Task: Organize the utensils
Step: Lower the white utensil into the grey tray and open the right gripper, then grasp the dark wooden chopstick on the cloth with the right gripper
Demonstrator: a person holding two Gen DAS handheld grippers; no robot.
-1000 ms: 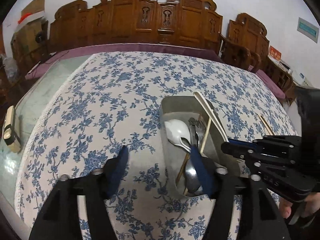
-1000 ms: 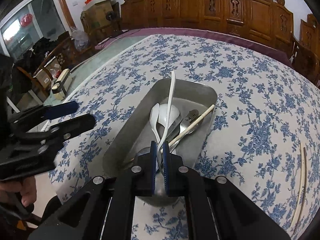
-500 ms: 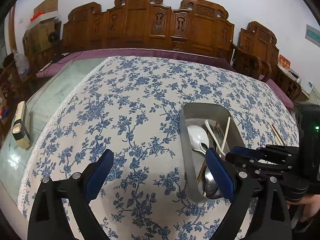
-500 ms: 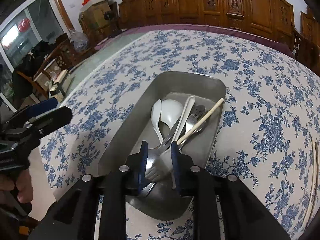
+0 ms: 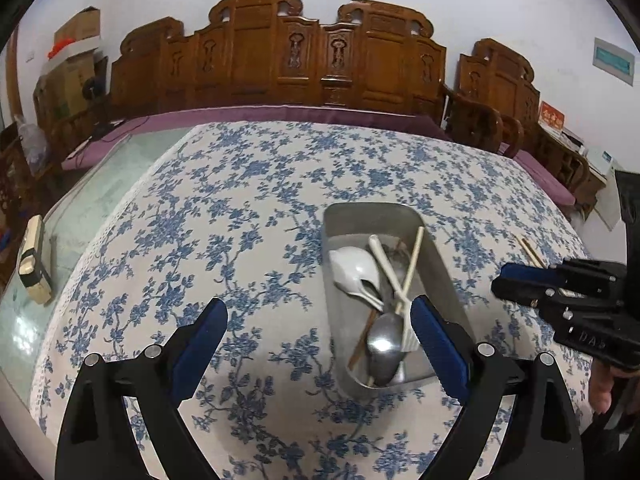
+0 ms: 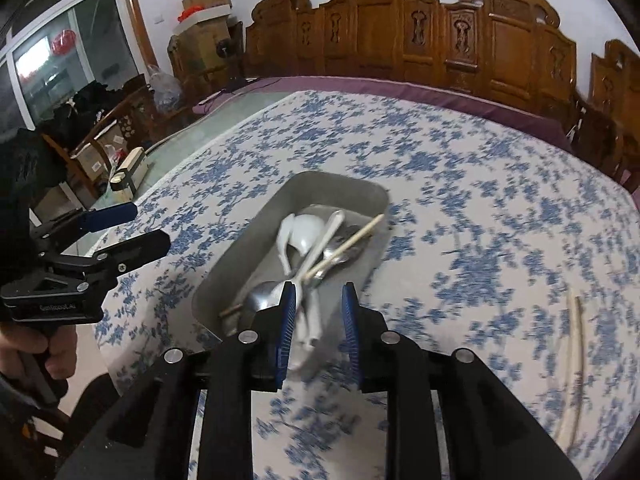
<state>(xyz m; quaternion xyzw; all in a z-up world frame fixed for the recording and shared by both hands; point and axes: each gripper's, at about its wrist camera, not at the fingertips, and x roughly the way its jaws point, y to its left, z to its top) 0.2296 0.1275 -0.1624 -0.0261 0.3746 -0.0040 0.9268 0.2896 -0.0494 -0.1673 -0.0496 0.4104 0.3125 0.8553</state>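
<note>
- Lying on the blue-flowered cloth of the worktop [image 5: 224, 216]: a metal tray [image 5: 440, 264], sitting near the near-right part of the cloth as seen from the left wrist.
- Resting inside the tray: a white ladle-shaped spoon [image 5: 354, 270], a long white spoon [image 5: 386, 264] crossing a pale chopstick [image 5: 412, 258], a steel spoon [image 5: 386, 340] with its bowl toward the near end, and a brown chopstick [image 5: 362, 338] slanting beside it; darker metal pieces underneath, too blurred to name.
- Hovering over the cloth: left tongs [image 5: 318, 334], standing wide apart with nothing between them, the right pad overlapping the near end of the tray in the view, the left pad over bare cloth; having just been opening.
- Hanging over the tray's near end: right tongs [image 6: 318, 324], standing partly apart, having just been opening; white spoon handle showing in the gap below, pads not pressing on it.
- Showing in the left wrist view at the right edge: right tongs again, held by a hand [image 5: 600, 388], apart from the tray.
- Lying loose on the cloth well to the right of the tray: two pale chopsticks [image 6: 574, 364], side by side.
- Sitting off the cloth on the bare glass part of the worktop: a cream-coloured device [image 5: 34, 262].
- Standing behind the worktop: a carved wooden bench [image 5: 280, 56].
</note>
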